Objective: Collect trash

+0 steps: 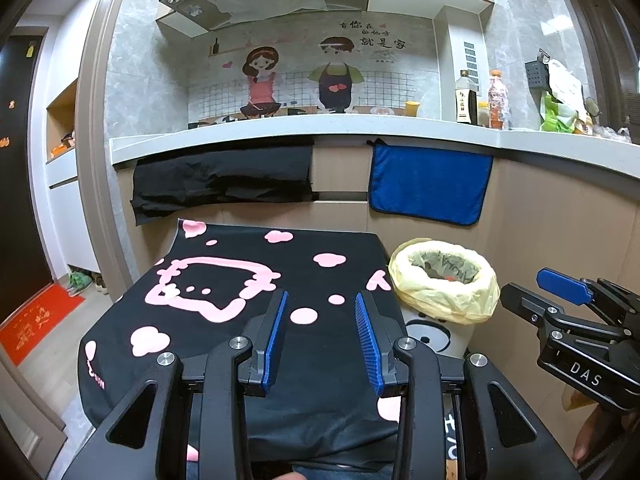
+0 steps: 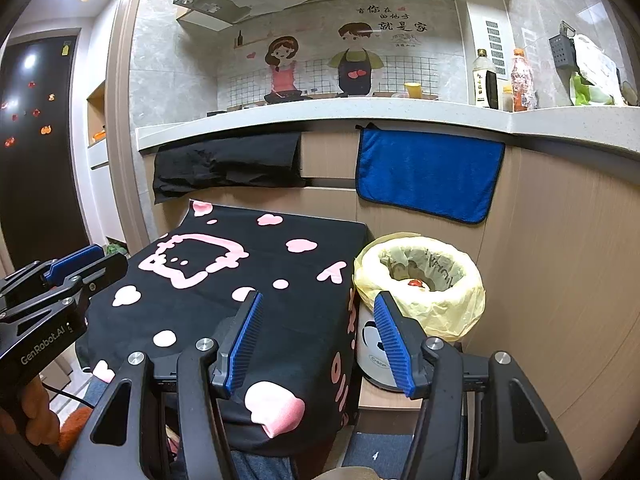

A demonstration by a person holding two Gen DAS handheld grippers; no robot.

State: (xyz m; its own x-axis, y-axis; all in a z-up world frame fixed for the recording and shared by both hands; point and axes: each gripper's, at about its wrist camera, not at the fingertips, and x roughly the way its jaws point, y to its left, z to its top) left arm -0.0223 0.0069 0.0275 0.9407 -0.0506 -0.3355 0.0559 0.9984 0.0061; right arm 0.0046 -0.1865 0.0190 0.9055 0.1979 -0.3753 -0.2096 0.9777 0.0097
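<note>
Left wrist view: my left claw [image 1: 322, 312] hangs part-open, holding nothing, over the black-and-pink cloth [image 1: 224, 280] on the tabletop. One trash bin [image 1: 444, 280], yellow-lined, stands right; its contents are hard to make out.

Right wrist view: my right claw [image 2: 318, 316] gapes wide and empty; something red [image 2: 416, 282] lies in the bin.

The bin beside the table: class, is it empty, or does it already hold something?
Not empty. The bin, lined with a yellow bag, shows a small red item and other scraps inside.
</note>
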